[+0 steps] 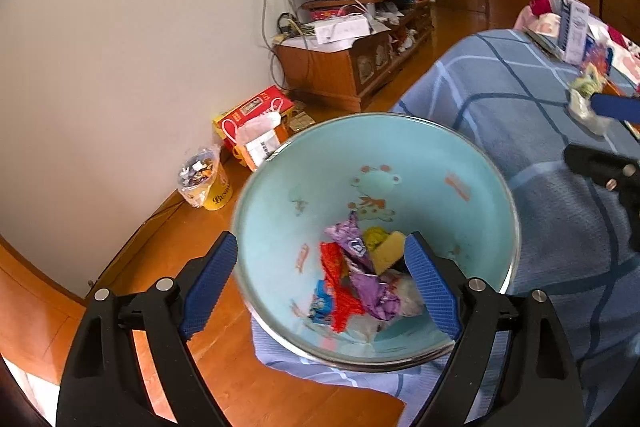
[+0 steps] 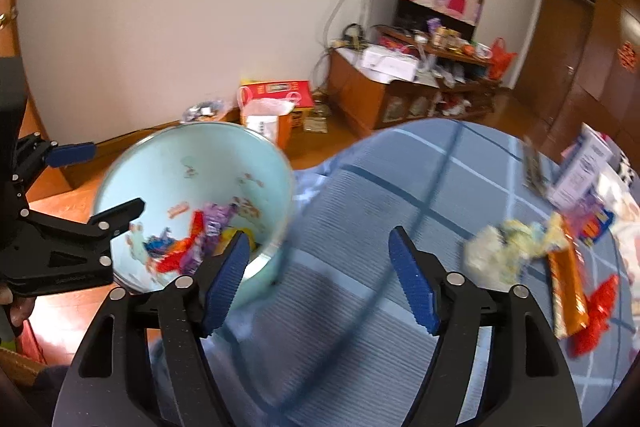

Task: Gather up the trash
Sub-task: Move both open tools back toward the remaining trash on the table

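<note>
1. Left gripper [image 1: 320, 279] wide, empty; we see one pad inside, one outside the bin [image 1: 472, 163] rim.
2. Right gripper [image 2: 318, 277] wide, empty over bedsheet [image 2: 360, 187].
3. Wrappers [image 1: 360, 275] in bin; loose trash [image 2: 520, 251] at 3 o'clock.

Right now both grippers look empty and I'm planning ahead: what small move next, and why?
Probably swing the open right gripper toward the pale crumpled wrapper on the blue blanket; it is the nearest loose trash outside the bin.
</note>
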A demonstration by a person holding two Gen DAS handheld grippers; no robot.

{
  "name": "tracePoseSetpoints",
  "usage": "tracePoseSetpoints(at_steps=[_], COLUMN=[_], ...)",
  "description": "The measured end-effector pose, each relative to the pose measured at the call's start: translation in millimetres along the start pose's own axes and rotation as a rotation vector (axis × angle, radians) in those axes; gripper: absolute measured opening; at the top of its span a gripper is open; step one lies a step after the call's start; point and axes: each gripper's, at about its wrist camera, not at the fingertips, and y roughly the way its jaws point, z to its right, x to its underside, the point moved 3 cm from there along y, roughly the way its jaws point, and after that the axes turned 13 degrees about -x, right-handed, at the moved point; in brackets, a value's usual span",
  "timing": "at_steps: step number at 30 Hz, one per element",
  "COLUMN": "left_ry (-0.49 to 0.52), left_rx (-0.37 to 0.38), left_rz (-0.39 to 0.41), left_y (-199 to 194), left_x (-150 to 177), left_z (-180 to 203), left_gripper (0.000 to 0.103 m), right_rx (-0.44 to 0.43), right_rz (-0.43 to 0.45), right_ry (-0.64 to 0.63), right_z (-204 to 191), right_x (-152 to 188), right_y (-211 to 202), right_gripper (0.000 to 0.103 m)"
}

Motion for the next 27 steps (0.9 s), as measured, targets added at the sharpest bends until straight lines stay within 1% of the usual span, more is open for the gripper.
tracePoseSetpoints(at_steps=[5, 12, 19, 20, 22, 27], left_ry=[0.041, 0.067, 0.109, 0.117, 0.136, 0.156], left_rx=[0.028, 0.077, 0.146, 0.157, 0.165, 0.175], left_rz=[0.014, 0.058, 0.083, 0.084, 0.092, 0.127], left_y=[-7, -23, -35, -36, -39, -45], left_x=[-7, -33, -61, -65, -72, -96], left_z=[29, 75, 137, 145, 163, 199], left_gripper=[0.086, 0.086, 0.087, 0.088, 0.094, 0.095], right_rx=[0.067, 0.183, 0.305, 0.323, 0.367, 0.438], right_rz=[0.012, 0.021, 0.020, 0.020, 0.020, 0.010], right_ry=[0.071, 0.187, 0.305, 0.319, 0.354, 0.432], right_z=[41, 103, 161, 170, 187, 224], right_x=[23, 59, 97, 100, 109, 123], right_y=[-28, -67, -101, -105, -114, -127], right_gripper=[0.074, 0.076, 0.080, 0.081, 0.082, 0.083])
